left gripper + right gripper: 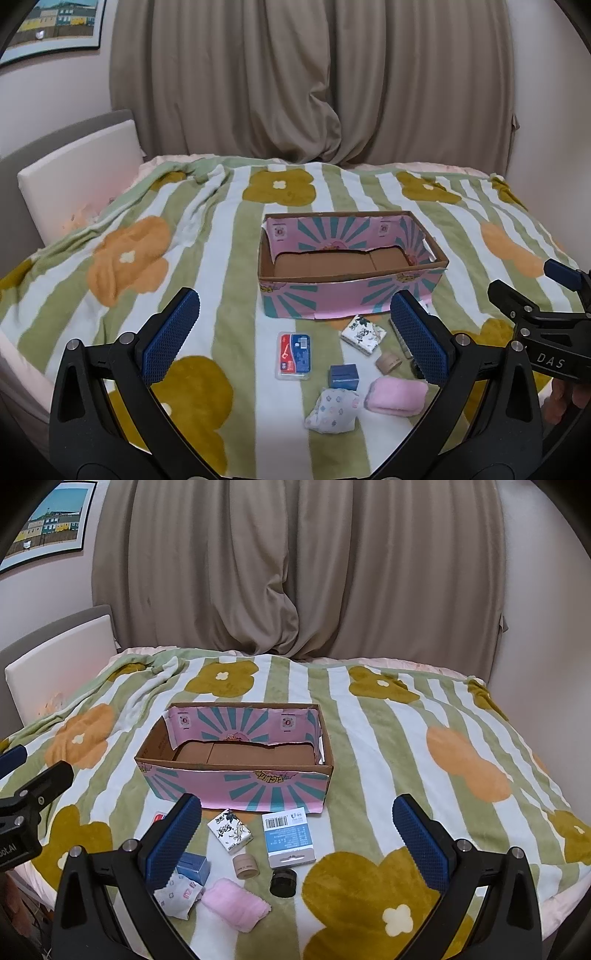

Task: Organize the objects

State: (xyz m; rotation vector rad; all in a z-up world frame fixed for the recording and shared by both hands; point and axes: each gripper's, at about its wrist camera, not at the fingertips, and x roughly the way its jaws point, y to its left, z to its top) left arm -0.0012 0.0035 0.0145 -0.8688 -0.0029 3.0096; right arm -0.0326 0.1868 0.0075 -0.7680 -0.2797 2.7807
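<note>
A pink and teal cardboard box (343, 299) (236, 786) stands open on the bed, only its brown bottom showing inside. In front of it lie a red and blue plastic case (294, 355), a tissue pack (229, 830), a blue and white carded pack (290, 836), a beige jar (245, 866), a black jar (283, 882), a small blue box (344, 376), a pink towel (236, 904) and a patterned packet (332, 410). My left gripper (295, 306) hovers open above these items with nothing between its pads. My right gripper (297, 805) hovers open beside it, likewise holding nothing.
A striped flower blanket (229, 236) covers the bed. A pale headboard (77, 173) stands at the left, and brown curtains (295, 572) hang behind. The bed's right edge (554, 893) drops off near my right gripper. A framed picture (59, 22) hangs on the wall.
</note>
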